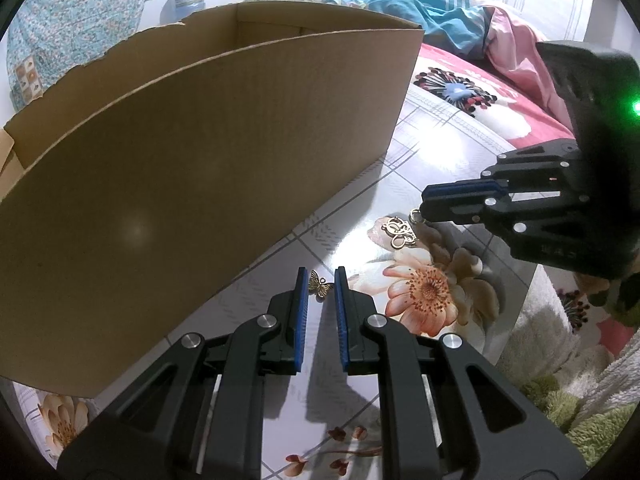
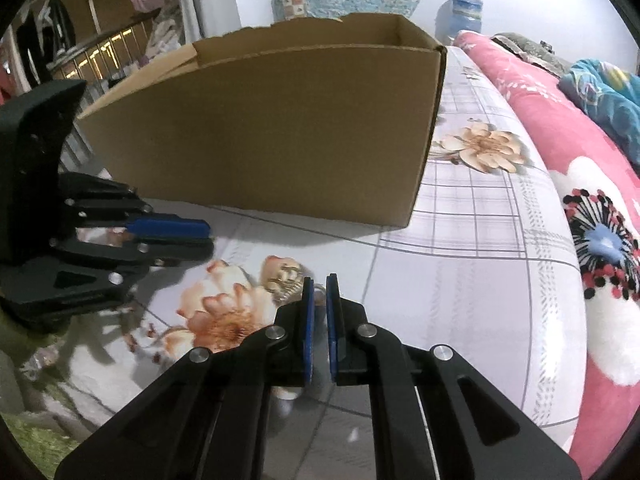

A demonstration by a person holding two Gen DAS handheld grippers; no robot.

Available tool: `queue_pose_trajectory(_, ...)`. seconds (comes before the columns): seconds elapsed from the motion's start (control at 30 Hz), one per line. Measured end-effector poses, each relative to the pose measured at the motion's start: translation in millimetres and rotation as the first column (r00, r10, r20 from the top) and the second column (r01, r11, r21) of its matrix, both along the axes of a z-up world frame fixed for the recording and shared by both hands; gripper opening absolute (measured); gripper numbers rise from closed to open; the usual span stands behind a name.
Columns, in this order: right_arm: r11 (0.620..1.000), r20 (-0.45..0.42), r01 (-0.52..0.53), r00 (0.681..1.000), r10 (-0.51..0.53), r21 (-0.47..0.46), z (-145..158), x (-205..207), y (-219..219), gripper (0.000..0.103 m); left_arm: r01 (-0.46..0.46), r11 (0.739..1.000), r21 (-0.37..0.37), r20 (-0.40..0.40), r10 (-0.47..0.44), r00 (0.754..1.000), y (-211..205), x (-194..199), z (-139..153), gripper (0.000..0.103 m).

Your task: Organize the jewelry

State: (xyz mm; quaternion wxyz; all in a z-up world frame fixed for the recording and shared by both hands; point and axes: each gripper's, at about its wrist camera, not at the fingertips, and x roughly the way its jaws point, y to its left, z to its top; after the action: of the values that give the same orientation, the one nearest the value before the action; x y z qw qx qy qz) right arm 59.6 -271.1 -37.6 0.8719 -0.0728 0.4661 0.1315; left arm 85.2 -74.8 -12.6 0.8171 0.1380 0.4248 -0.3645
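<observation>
In the left wrist view a large cardboard box (image 1: pixel 192 152) fills the upper left of the frame. It stands open at the top, one rim torn ragged; only bare inner walls show, and its floor is hidden, so I cannot tell what lies in it. Just below its near corner, at lower centre, the left gripper (image 1: pixel 321 285) holds its blue pads a narrow gap apart, with a small gold butterfly charm (image 1: pixel 321 286) between the tips; it looks pinched, though the contact at the pads is hard to make out. Right of centre a gold openwork pendant (image 1: pixel 400 232) lies on a printed flower. At its upper right edge sits a small ring (image 1: pixel 416 215), and the right gripper (image 1: pixel 425 204), reaching in from the right of the frame, has its jaws pressed together on or just beside that ring.

In the right wrist view the same pendant (image 2: pixel 286 280) shows blurred just left of the nearly closed tips at centre.

The surface is a pale checked bedsheet with flowers (image 1: pixel 440 152). A pink blanket (image 1: pixel 516 64) and blue clothing (image 1: pixel 420 12) lie at the upper right, and a patterned garment (image 1: pixel 80 20) hangs at the upper left.
</observation>
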Motion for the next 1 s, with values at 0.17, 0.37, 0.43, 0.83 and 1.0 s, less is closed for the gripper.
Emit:
queue_pose_trajectory(0.17,1.000,0.003,-0.020,1.000,0.020,-0.006,1,1,3,0.025,-0.004,1.000,0.000,-0.002,0.004,1.000,0,1,-1,0.012)
queue_pose_trajectory(0.37,1.000,0.006,-0.020,1.000,0.020,-0.024,-1,2,3,0.025,-0.004,1.000,0.000,-0.002,0.004,1.000,0,1,-2,0.012)
queue_pose_trajectory(0.43,0.999,0.007,-0.026,1.000,0.026,-0.027,-2,2,4,0.025,-0.004,1.000,0.000,-0.002,0.004,1.000,0,1,-2,0.012)
queue_pose_trajectory(0.83,0.999,-0.013,-0.049,0.999,0.049,0.000,-5,5,3,0.012,-0.006,1.000,0.000,-0.003,0.006,1.000,0,1,-2,0.012)
queue_pose_trajectory(1.0,0.999,-0.012,-0.027,1.000,0.028,0.043,-6,5,-3,0.011,-0.004,1.000,-0.001,-0.001,0.004,1.000,0,1,-2,0.012)
